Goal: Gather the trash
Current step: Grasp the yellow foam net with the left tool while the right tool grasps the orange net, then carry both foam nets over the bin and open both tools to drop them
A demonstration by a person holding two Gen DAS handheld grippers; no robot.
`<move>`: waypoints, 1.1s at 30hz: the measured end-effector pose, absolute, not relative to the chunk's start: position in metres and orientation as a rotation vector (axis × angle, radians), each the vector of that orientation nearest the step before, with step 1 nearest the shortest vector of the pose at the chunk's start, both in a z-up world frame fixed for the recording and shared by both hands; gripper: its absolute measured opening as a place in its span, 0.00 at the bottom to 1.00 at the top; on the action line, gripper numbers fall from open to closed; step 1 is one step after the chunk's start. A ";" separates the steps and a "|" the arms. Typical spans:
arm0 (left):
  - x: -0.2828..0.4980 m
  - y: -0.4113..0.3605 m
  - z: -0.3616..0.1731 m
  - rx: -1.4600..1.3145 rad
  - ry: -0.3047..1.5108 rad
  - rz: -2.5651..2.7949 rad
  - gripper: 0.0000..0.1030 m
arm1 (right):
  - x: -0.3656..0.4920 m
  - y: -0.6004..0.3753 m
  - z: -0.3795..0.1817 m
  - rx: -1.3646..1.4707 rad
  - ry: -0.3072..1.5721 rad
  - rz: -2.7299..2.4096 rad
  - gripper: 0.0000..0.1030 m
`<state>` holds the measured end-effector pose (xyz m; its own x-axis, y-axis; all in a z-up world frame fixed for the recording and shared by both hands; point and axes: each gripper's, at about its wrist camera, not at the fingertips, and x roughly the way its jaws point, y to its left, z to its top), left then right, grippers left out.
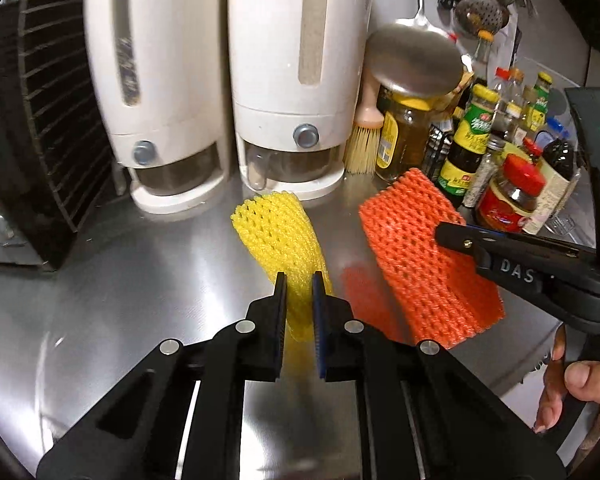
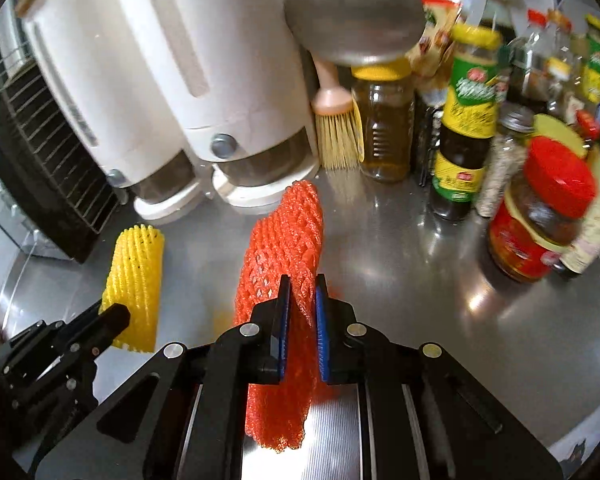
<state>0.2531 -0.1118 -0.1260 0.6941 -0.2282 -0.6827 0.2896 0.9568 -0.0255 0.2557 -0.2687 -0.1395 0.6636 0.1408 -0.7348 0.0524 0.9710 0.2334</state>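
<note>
My left gripper [image 1: 299, 280] is shut on a yellow foam fruit net [image 1: 278, 236], which hangs squeezed between its pads just above the steel counter [image 1: 140, 280]. To its right, my right gripper [image 1: 446, 236] clamps an orange foam net [image 1: 420, 264]. In the right wrist view the same right gripper [image 2: 303, 284] is shut on the orange net [image 2: 284, 240], which is folded between the pads and lifted off the counter. The yellow net [image 2: 136, 280] shows at the left there, pinched by the left gripper [image 2: 114, 314].
Two white dispensers [image 1: 228, 80] stand at the back, a dark wire rack [image 1: 40, 140] at the left. A brush [image 1: 364, 136], an oil jar [image 1: 404, 140], sauce bottles [image 1: 472, 140] and a red-lidded jar [image 1: 512, 196] crowd the back right. A person's fingers [image 1: 580, 380] hold the right gripper's handle.
</note>
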 end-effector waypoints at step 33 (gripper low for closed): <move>0.030 -0.069 -0.248 0.098 0.877 -0.365 0.11 | 0.022 -0.239 -0.261 0.196 0.930 0.104 0.13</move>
<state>0.0300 -0.0694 -0.2478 0.5821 -0.2724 -0.7661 0.3523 0.9337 -0.0643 0.0224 -0.2390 -0.2614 0.5946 0.1732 -0.7851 -0.0041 0.9772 0.2125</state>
